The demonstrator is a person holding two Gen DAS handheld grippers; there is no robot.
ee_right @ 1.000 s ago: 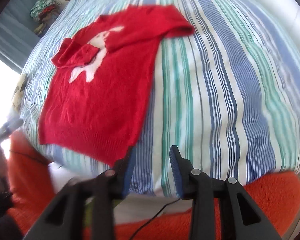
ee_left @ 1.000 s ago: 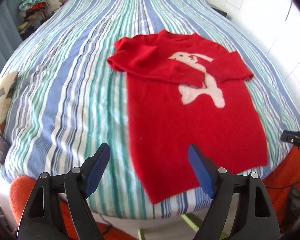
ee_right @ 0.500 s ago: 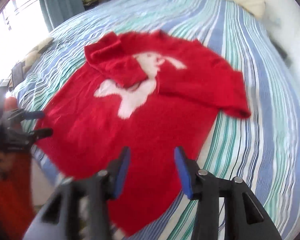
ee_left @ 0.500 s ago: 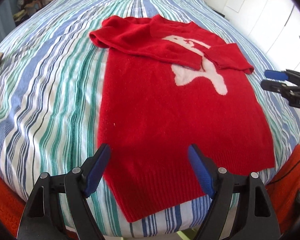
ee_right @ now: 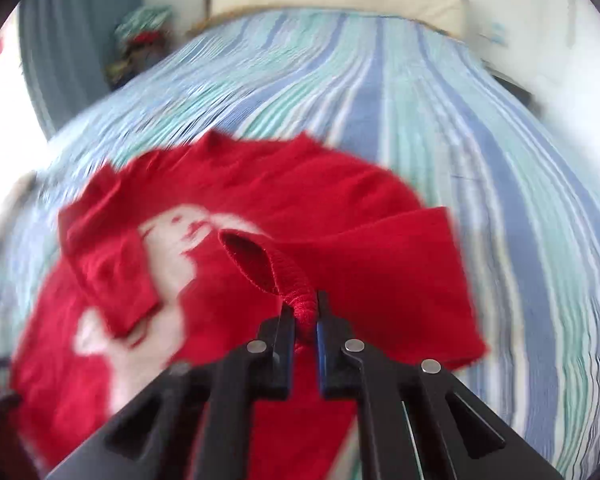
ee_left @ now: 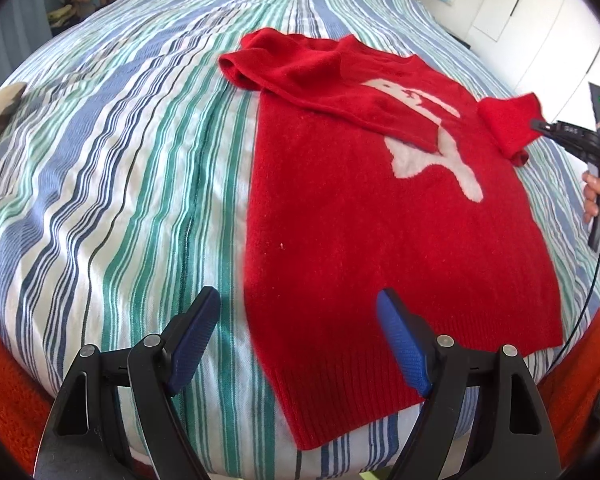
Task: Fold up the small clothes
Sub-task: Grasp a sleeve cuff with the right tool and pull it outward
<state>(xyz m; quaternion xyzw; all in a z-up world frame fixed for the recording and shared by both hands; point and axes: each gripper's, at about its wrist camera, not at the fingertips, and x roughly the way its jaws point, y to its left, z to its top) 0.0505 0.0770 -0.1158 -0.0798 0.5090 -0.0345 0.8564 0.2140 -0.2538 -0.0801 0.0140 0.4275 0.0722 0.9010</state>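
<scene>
Striped bed (ee_left: pixel 112 184) holds the red sweater (ee_left: pixel 380 248) flat. Right claw (ee_right: pixel 303 316) pinches the right sleeve cuff (ee_right: pixel 288 276); left claw (ee_left: pixel 300 344) waits wide apart by the hem. Next, the sleeve likely needs laying across the chest.

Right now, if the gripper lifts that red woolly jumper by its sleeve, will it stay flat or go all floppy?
Probably floppy: the red knitted jumper bunches into a soft loop where the right gripper pinches its sleeve cuff. It likely won't slip, since the knit looks fuzzy. The rest would probably drag over the striped bedspread rather than lift flat.
</scene>
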